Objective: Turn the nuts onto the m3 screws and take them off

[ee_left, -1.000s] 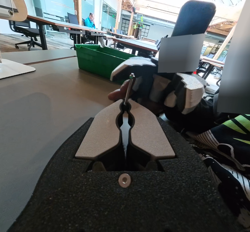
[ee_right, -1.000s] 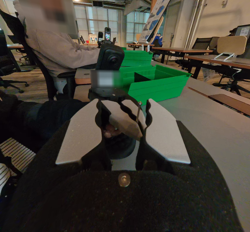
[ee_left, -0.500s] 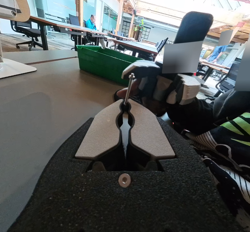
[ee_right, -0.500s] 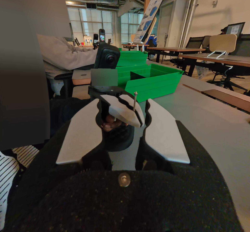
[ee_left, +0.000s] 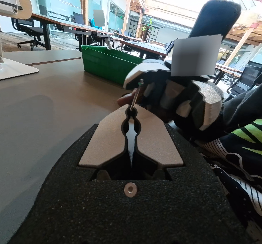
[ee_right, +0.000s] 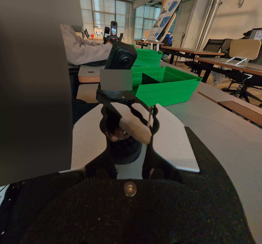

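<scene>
Left gripper [ee_left: 131, 109] clamps the thin stiff screw [ee_left: 136, 95] at its lower end, frame centre; right gripper [ee_right: 128, 106] gapes around it. Nut [ee_left: 141, 83] is tiny, easily dropped: pinch its flats.

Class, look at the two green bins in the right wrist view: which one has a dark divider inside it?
The nearer green bin, on the grey table, shows the dark divider. The farther green bin behind it shows none.
</scene>
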Tool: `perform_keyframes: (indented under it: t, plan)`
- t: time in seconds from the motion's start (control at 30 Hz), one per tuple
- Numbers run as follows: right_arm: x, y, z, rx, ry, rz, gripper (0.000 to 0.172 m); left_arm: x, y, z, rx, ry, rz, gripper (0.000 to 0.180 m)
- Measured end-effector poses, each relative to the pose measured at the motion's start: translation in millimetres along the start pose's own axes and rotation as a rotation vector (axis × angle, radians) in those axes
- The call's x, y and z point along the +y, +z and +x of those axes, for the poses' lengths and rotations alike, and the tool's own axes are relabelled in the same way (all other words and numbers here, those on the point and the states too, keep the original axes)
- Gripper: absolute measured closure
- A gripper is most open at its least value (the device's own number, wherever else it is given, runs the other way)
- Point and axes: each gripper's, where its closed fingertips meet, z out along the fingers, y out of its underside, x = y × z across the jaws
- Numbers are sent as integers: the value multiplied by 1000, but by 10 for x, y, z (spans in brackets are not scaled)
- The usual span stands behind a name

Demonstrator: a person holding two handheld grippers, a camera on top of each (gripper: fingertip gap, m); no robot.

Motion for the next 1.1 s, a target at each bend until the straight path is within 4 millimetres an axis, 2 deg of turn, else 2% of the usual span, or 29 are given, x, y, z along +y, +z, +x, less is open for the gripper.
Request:
perform_keyframes:
  t: [0.23, 0.37, 0.57, 0.67, 0.93, 1.1]
  plan:
    - [-6, -220, 36, 49, 0, 10, 113, -12, -8, -4, 0, -4, 8, 179]
    - [-27, -137, 131, 60, 26, 27, 111, -5, -3, 7, 2, 5, 3, 179]
    - [0, 72, 71, 14, -10, -4, 110, 0, 2, -3, -1, -1, -2, 179]
    - [4, 41, 26, 14, -31, -11, 109, -8, -4, -12, -4, -6, 5, 180]
    - [29, -224, 13, 53, -23, -5, 112, -25, -16, -14, -3, -10, 18, 180]
    - [7, -139, 128, 61, 25, 19, 113, -15, -7, 1, 3, -2, 10, 179]
